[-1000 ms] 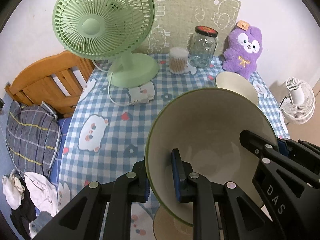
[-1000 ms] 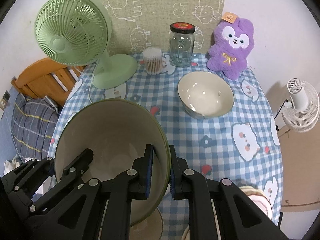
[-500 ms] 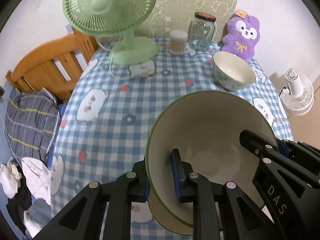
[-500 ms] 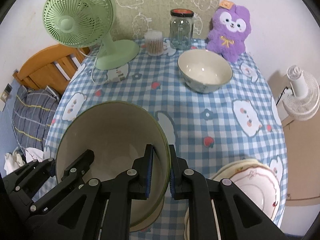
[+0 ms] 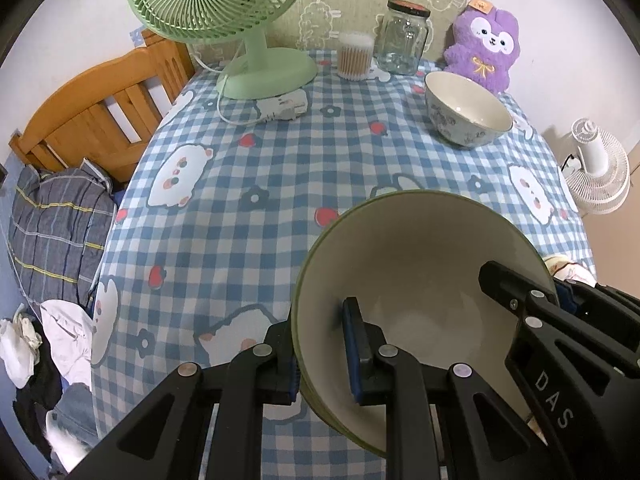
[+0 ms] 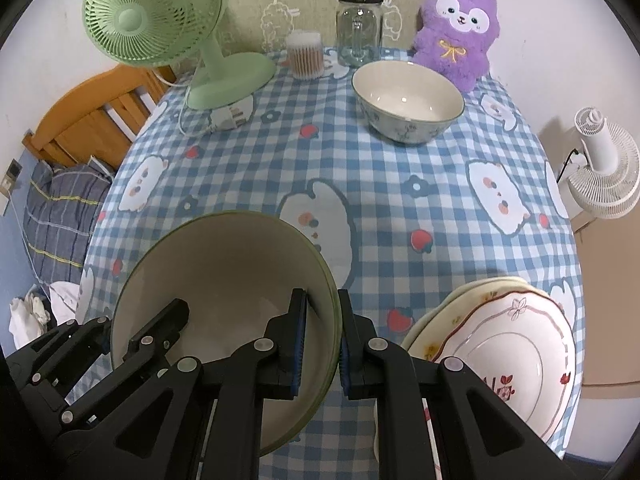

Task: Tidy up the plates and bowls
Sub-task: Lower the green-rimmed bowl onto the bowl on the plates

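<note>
Left wrist view is showing the left gripper [image 5: 320, 354] clamping the near-left rim of a green-rimmed bowl [image 5: 424, 264], one blue pad inside the wall and one outside. Right wrist view is showing the right gripper [image 6: 322, 350] pinching the opposite rim of the same bowl [image 6: 224, 272] in the same way, so both claws are grasping it, tilted, over the near part of the blue checked tablecloth [image 6: 400, 184]. Whether its base is touching the cloth is impossible to tell. Just beside it on the right, a stack of floral plates [image 6: 508, 352] is lying at the table's near edge. Farther back, a patterned white bowl [image 6: 408, 100] is sitting upright in front of a purple plush toy [image 6: 456, 28], with a glass jar [image 6: 360, 28], a cotton-swab tub [image 6: 304, 56] and a green desk fan [image 6: 160, 20] standing along the far side.
</note>
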Demonstrator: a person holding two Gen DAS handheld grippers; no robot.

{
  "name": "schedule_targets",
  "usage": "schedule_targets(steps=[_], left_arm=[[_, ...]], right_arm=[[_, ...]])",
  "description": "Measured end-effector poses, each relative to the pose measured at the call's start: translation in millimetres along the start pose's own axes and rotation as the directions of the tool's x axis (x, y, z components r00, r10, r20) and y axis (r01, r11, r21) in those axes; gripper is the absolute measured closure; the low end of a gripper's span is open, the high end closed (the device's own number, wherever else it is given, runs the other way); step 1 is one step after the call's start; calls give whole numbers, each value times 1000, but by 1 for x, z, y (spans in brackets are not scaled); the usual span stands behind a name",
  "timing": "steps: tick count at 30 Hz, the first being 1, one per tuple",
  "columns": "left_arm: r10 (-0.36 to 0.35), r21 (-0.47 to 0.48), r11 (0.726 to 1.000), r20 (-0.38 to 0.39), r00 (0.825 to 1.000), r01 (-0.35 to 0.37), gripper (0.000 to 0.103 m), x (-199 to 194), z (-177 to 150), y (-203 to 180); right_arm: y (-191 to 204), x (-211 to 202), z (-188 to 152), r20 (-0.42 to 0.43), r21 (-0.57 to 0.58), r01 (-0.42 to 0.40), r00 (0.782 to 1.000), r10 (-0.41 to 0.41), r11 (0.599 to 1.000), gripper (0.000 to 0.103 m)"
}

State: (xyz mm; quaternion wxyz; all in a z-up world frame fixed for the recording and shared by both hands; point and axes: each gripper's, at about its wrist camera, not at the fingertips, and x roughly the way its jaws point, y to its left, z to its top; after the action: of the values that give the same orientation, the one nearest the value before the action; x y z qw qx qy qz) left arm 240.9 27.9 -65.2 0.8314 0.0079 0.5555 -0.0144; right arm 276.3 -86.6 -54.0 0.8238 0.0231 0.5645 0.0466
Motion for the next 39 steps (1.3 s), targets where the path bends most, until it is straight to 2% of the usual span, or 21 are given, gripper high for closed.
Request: schedule_targets(steps=[10, 19, 24, 33, 39], left_arm=[[14, 28, 1000, 4, 1000, -14, 87, 1, -6, -3], [28, 61, 998, 1, 1000, -28, 75, -1, -8, -12], [77, 86, 993, 3, 997, -76, 73, -1, -9, -16], [115, 85, 990, -24, 993, -112, 72, 2, -12, -13], [109, 78, 991, -37, 993, -106, 69, 8, -12, -12]], right_arm=[[-1, 7, -7, -24, 9, 2, 1000, -2, 1000, 85], [-4, 9, -10, -38, 30, -13, 999, 15, 999, 85], [-2, 8, -12, -43, 29, -26, 999, 27, 999, 85], [0, 16, -14, -76, 35, -66, 995, 68, 997, 85], [2, 19, -14, -82, 15, -34, 996, 35, 999, 85]])
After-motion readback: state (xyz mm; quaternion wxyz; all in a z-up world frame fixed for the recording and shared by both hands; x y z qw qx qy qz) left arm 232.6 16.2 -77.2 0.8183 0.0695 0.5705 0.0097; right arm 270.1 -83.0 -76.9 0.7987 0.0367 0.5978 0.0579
